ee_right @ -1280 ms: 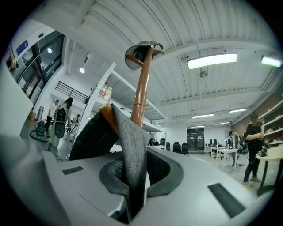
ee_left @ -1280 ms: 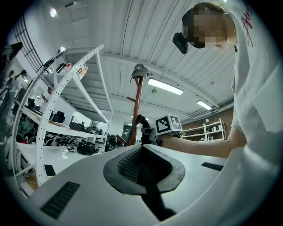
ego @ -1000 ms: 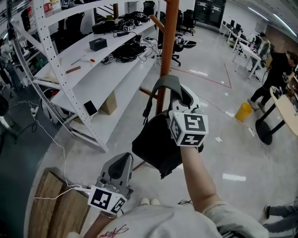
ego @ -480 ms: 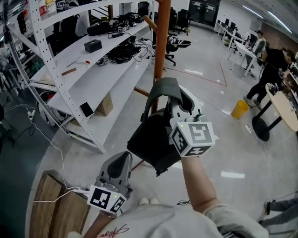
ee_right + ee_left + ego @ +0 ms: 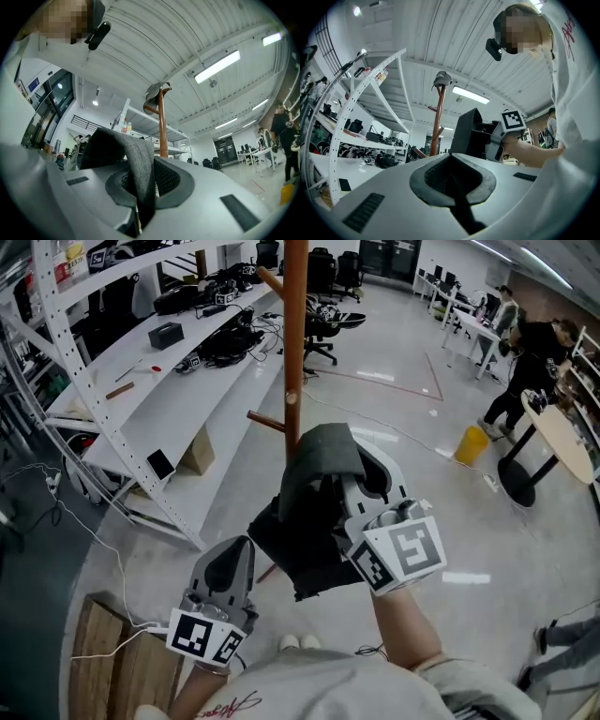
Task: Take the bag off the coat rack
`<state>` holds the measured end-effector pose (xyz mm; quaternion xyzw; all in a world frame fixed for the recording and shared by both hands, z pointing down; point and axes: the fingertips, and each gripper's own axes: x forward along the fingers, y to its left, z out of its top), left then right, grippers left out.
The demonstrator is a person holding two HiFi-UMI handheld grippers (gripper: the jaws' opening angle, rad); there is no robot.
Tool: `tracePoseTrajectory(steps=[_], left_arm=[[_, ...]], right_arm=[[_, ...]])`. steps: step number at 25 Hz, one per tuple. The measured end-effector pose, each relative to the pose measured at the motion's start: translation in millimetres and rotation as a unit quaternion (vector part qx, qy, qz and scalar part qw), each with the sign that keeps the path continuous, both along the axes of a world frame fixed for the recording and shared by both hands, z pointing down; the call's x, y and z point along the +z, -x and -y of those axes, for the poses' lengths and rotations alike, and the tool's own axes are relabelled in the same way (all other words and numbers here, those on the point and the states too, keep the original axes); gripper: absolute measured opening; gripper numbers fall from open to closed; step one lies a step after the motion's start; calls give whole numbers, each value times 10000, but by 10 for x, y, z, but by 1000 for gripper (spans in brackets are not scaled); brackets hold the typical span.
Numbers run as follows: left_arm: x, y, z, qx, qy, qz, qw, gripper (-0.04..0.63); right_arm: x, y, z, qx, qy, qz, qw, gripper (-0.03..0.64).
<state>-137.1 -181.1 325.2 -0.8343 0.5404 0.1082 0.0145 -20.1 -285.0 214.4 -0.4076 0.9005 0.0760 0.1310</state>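
Scene: A person stood on a workshop floor with 2 handheld grippers raised in front of a coat rack [image 5: 293, 352].
Right gripper [image 5: 361, 474]: Its jaws were clenched on the bag's grey strap [image 5: 136, 164]. The right gripper view showed the strap folded over and pinched between the pads [image 5: 164, 178].
Bag [image 5: 300, 540]: The black bag hung below the right gripper, carried by the strap alone. In the head view it covered the lower part of the pole. In the left gripper view the bag [image 5: 466, 129] stood clear of the rack [image 5: 437, 122], to its right, with no peg through the strap.
Rack: The brown pole stood upright on the floor, and 1 bare peg [image 5: 267, 421] jutted to the left just above the bag. A grey item [image 5: 157, 93] sat on top of the pole; what it was could not be told.
Left gripper [image 5: 230, 563]: It was held low and to the left of the bag, apart from it. Its jaws were closed together with nothing between them.
Surroundings: White shelves [image 5: 141, 381] with cables and small gear ran along the left. A wooden pallet [image 5: 103, 652] lay at the person's feet. A person in black [image 5: 525, 352] stood far off by a table, near a yellow bin [image 5: 472, 442].
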Motion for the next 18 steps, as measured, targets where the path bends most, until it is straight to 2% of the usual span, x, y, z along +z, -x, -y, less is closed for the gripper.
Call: tracePoseTrajectory(steps=[8, 18], left_arm=[[-75, -72, 58, 141, -84, -5, 9999, 20], [-50, -251, 119, 389, -62, 37, 9992, 20]], right_arm=[[154, -176, -334, -179, 155, -112, 9997, 35], [658, -358, -606, -502, 580, -259, 9967, 35]])
